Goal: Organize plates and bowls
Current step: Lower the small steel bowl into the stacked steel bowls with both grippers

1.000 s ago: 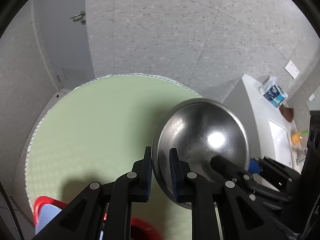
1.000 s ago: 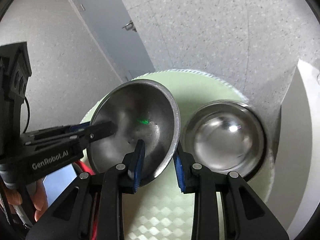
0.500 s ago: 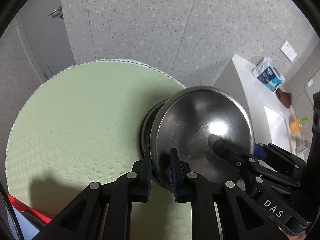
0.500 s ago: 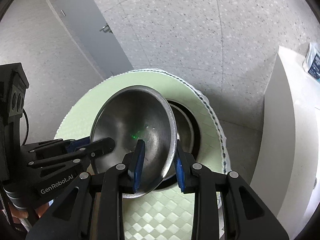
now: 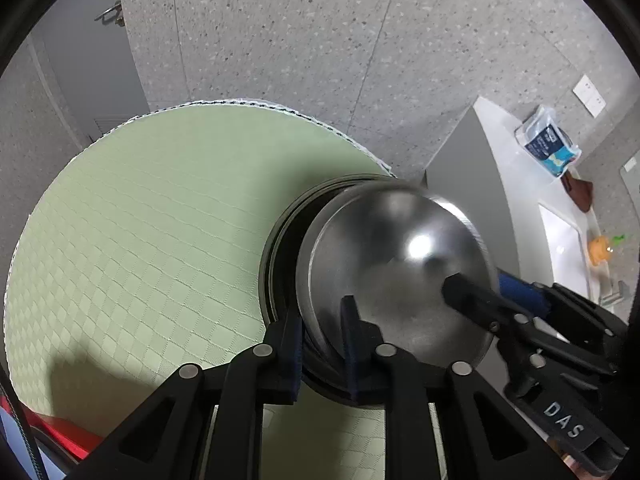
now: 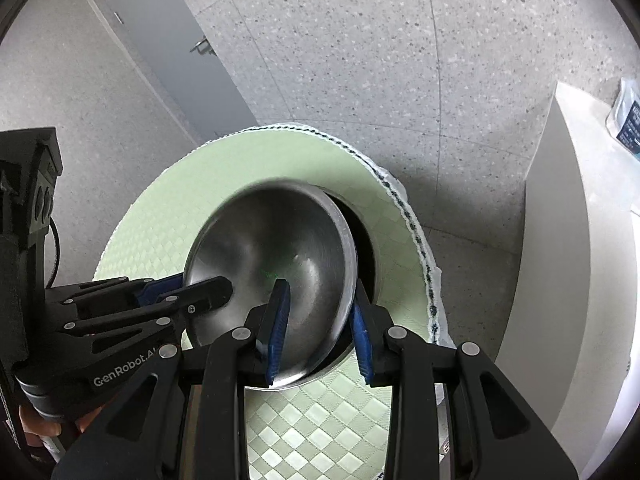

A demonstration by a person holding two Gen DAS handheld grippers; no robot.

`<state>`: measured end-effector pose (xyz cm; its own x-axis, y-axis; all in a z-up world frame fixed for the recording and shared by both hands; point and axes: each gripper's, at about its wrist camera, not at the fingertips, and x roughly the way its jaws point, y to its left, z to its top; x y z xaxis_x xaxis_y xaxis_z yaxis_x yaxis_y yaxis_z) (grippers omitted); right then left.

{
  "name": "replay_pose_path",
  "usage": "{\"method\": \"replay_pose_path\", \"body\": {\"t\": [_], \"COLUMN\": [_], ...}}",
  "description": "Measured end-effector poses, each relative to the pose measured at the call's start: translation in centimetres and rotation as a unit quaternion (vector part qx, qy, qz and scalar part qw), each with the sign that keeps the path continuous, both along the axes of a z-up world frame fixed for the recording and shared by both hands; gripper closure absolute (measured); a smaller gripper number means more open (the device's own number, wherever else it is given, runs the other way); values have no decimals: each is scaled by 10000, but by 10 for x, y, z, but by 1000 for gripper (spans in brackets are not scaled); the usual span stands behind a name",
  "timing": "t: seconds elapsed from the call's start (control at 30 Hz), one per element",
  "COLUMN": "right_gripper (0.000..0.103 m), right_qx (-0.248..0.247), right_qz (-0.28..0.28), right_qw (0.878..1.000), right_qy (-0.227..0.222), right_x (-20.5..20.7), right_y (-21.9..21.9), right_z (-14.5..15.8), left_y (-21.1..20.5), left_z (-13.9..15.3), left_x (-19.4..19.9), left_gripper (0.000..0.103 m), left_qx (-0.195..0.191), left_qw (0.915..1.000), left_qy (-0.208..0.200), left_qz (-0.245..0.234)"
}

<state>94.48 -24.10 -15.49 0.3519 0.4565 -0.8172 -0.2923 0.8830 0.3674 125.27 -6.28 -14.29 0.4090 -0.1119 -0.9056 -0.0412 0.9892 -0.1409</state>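
A steel bowl (image 5: 396, 264) (image 6: 276, 248) is tilted and drops into a second steel bowl (image 5: 280, 248) (image 6: 366, 248) that rests on the round green table (image 5: 140, 240) (image 6: 312, 152). My left gripper (image 5: 322, 344) straddles the upper bowl's rim, its jaws a little apart. My right gripper (image 6: 318, 328) straddles the opposite rim, its jaws wider apart than the rim. Each gripper shows in the other's view, the right one (image 5: 472, 300) and the left one (image 6: 208, 292). The upper bowl is motion-blurred.
A white counter (image 5: 520, 184) (image 6: 580, 240) stands right of the table with a blue packet (image 5: 548, 144) and an orange object (image 5: 600, 248). A red and blue thing (image 5: 48, 440) sits at the table's near left edge. A grey door (image 6: 168, 52) is behind.
Both grippers carried the bowl to the right and down onto the second bowl. Both pairs of jaws have opened off the rim, the right pair wider, and the bowl settles into the lower one.
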Motion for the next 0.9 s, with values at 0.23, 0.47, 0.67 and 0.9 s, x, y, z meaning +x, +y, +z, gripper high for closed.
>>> {"method": "replay_pose_path", "body": {"t": [0.23, 0.47, 0.67, 0.9], "right_gripper": [72, 69, 63, 42], "right_qx": [12, -58, -143, -138], "right_qz": [-30, -125, -303, -535], "right_qw": [10000, 9999, 9993, 9985], "right_qy": [26, -100, -185, -26], "right_x": [0, -2, -2, -4], "right_y": [-1, -3, -9, -17], "right_z": [1, 10, 13, -1], "left_y": [1, 0, 4, 4], "left_z": [-4, -7, -8, -5], "left_x": [0, 1, -1, -2], "left_gripper": [87, 87, 87, 87], "left_qx": [21, 40, 8, 28], "left_qw": [10000, 9999, 9999, 9999], "left_qy": [-38, -65, -81, -97], "left_qz": [-48, -103, -107, -106]}}
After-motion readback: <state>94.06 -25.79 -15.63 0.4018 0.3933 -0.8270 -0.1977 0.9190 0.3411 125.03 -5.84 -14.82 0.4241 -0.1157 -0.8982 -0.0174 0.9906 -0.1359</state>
